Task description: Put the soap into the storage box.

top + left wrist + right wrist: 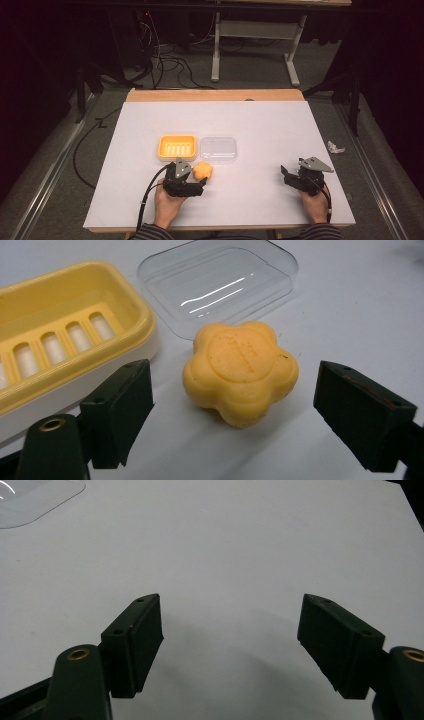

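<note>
Nearest to you, your left hand (167, 204) holds the left tongs (232, 405) low over the white table (260, 125), and their jaws stand wide apart with nothing gripped. The flower-shaped orange soap (241, 371) lies on the table just ahead of those jaws, roughly centred on the gap between them and touching neither one. In the high view the soap (202, 171) sits just beyond the tips of the left tongs (199, 187). Off to the side, well apart from all this, your right hand (314, 204) holds the right tongs (230, 645) above bare table, and their jaws also stand wide and hold nothing. Beyond the soap, the yellow soap dish (60, 340) with its slotted floor stands to the left, and the clear plastic lid (220, 282) lies flat just beside it on the right. The soap's far edge lies close to the lid's near rim, and whether the two touch is not clear.
</note>
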`<action>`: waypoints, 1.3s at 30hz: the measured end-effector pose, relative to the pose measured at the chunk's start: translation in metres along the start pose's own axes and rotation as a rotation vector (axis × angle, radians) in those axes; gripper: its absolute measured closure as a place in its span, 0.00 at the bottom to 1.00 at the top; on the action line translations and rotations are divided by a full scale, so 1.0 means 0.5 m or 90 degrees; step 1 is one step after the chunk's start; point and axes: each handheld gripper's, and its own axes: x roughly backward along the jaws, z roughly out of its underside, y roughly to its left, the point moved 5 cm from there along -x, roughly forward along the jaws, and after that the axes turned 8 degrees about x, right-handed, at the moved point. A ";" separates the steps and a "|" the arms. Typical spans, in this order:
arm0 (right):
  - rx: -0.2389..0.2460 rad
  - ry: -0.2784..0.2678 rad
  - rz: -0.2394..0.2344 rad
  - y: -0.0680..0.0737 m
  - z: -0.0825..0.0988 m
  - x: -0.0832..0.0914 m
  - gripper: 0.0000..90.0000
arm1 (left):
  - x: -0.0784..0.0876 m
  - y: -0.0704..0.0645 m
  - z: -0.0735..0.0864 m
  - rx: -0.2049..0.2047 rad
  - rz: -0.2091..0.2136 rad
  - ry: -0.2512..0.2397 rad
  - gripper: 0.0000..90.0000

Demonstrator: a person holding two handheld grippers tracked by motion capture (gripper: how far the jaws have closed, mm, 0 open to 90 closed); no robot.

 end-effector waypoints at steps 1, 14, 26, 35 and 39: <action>0.002 0.000 0.000 -0.001 0.000 0.000 0.29 | -0.004 -0.001 -0.001 0.000 0.000 0.004 0.18; 0.001 -0.001 -0.002 -0.001 0.000 0.000 0.29 | -0.036 -0.002 -0.003 0.015 -0.003 0.049 0.17; 0.003 -0.002 -0.001 -0.001 0.000 0.000 0.29 | -0.071 -0.016 -0.015 0.006 -0.027 0.085 0.19; 0.000 -0.003 -0.002 -0.001 0.000 0.000 0.29 | -0.076 -0.013 -0.012 0.004 -0.035 0.094 0.28; 0.002 -0.002 -0.003 0.000 0.000 0.000 0.29 | -0.076 -0.014 -0.012 0.000 -0.039 0.091 0.28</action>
